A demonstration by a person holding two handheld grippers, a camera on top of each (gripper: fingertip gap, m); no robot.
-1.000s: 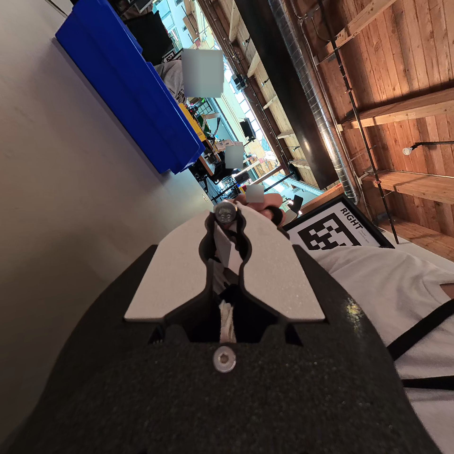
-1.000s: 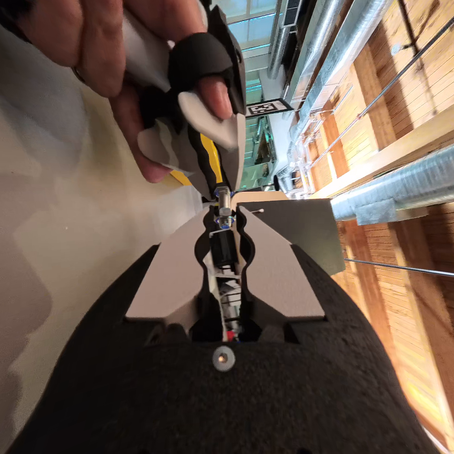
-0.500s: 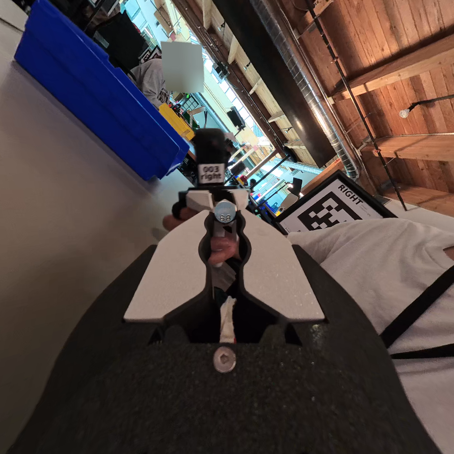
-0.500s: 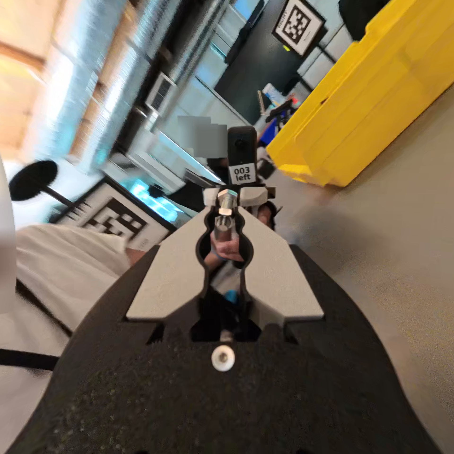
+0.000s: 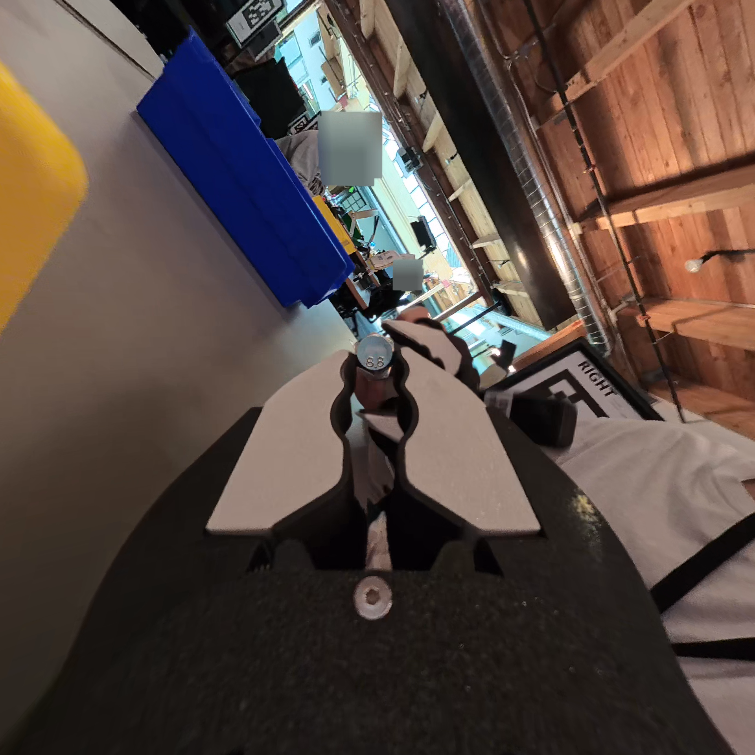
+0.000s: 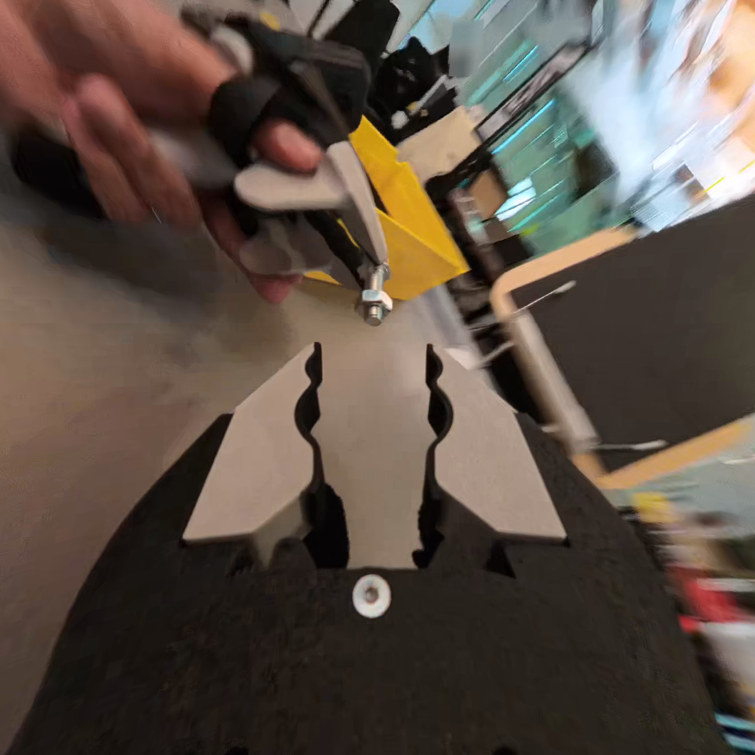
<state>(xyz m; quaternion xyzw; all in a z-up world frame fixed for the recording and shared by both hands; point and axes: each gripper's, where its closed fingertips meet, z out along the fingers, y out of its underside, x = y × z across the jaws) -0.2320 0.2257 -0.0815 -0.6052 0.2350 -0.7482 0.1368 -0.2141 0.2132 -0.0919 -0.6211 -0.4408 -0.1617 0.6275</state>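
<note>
While the left gripper (image 5: pixel 374 363) pinches a silver hex-head steel bolt (image 5: pixel 374 356) between its fingers, the right gripper (image 6: pixel 371 347) hovers just near of the bolt's nutted tip, fingers spread, above the grey desk (image 6: pixel 81 367).

Pale bench with two storage bins

The bench (image 5: pixel 143 327) is a plain, light grey-beige surface. A blue bin (image 5: pixel 245 196) sits on it toward the far edge, and a yellow bin (image 5: pixel 32 196) rests on it nearer, at the left of the left wrist view. In the right wrist view, a yellow bin (image 6: pixel 412 241) also stands on the blurred bench.
</note>
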